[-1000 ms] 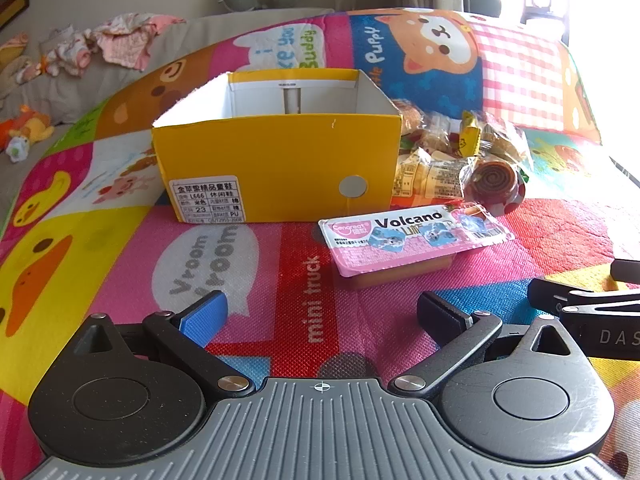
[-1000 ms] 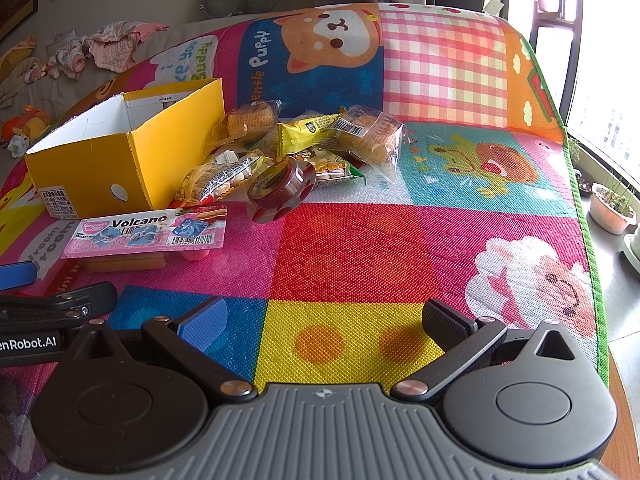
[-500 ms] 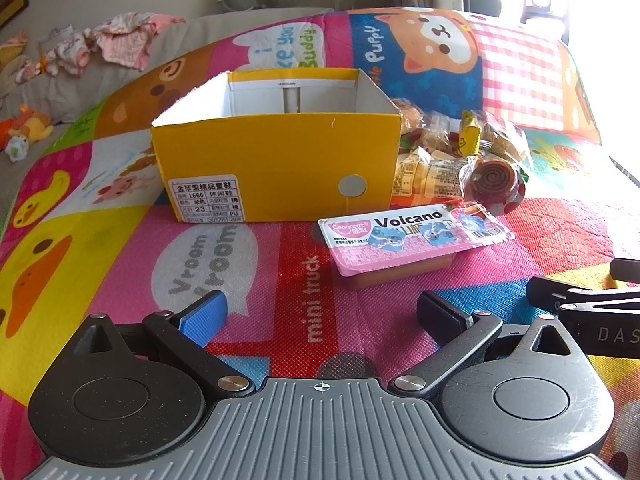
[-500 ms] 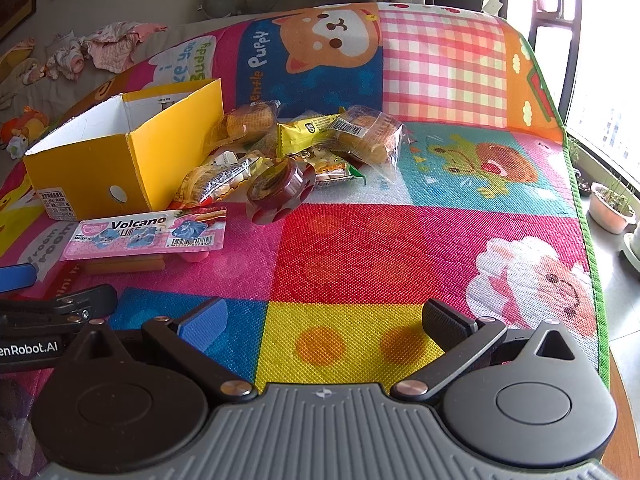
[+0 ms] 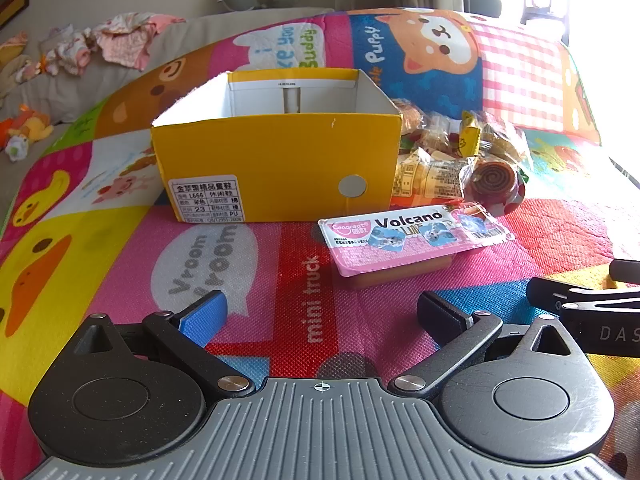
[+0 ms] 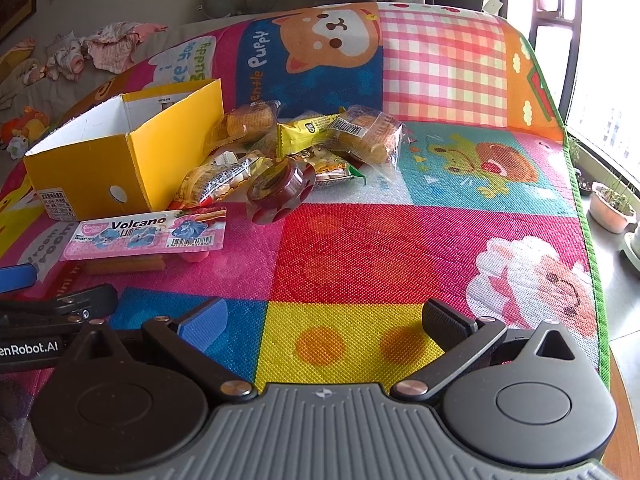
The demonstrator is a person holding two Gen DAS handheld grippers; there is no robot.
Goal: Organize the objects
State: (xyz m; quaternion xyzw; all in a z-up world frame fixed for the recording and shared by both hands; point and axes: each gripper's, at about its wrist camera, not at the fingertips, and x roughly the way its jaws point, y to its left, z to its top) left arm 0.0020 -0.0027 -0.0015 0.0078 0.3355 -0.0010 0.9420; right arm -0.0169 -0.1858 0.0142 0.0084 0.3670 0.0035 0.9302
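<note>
Hovering with fingers spread and empty, the left gripper (image 5: pixel 320 312) faces a pink flat Volcano snack tray (image 5: pixel 412 236) lying just before an open yellow cardboard box (image 5: pixel 276 168). From the right wrist, the right gripper (image 6: pixel 324 316) likewise gapes empty above the colourful cartoon play mat (image 6: pixel 380 248), with a pile of wrapped snacks (image 6: pixel 304 148) beside the box.

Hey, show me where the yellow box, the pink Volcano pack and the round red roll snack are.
yellow box (image 5: pixel 276 160), left wrist view, on its front wall.
pink Volcano pack (image 5: pixel 408 236), left wrist view, on its printed lid.
round red roll snack (image 6: pixel 280 184), right wrist view, on its top face.
</note>
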